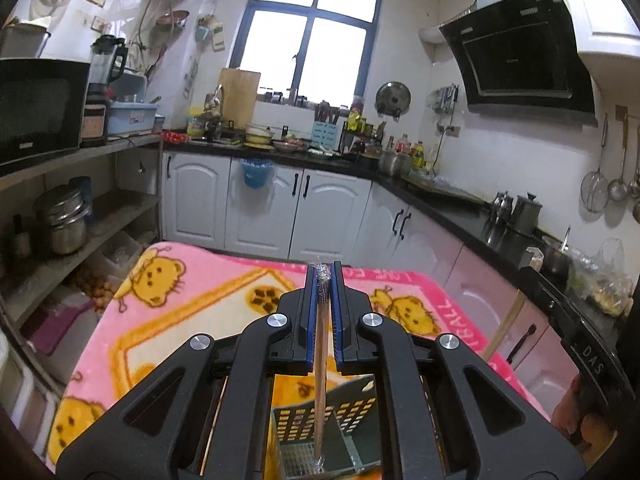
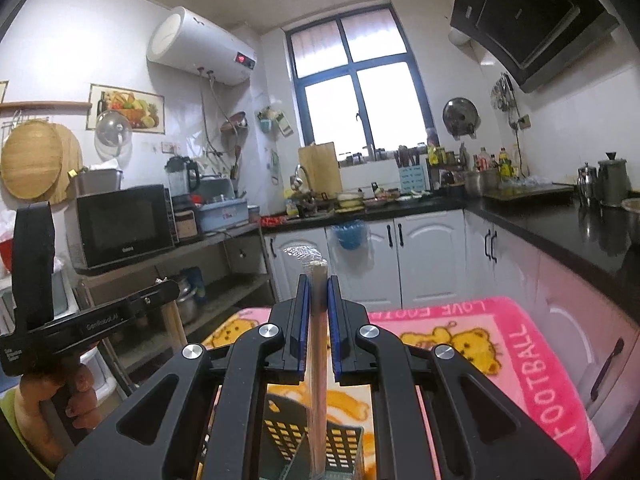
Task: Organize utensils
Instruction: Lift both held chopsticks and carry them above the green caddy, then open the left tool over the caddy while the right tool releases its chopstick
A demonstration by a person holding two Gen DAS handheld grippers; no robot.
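Observation:
My left gripper is shut on a pair of plastic-wrapped wooden chopsticks. They hang down between the blue pads, over the open top of a dark perforated utensil holder on the pink blanket. My right gripper is shut on another wrapped pair of chopsticks. This pair also hangs down, with the same holder directly below. Whether either pair's lower end touches the holder's floor is hidden. In the right wrist view a hand grips the left tool at the left edge.
A pink cartoon blanket covers the table under both grippers. White cabinets and a black counter crowded with pots and bottles stand beyond it. To the left are open shelves with a microwave and steel pots.

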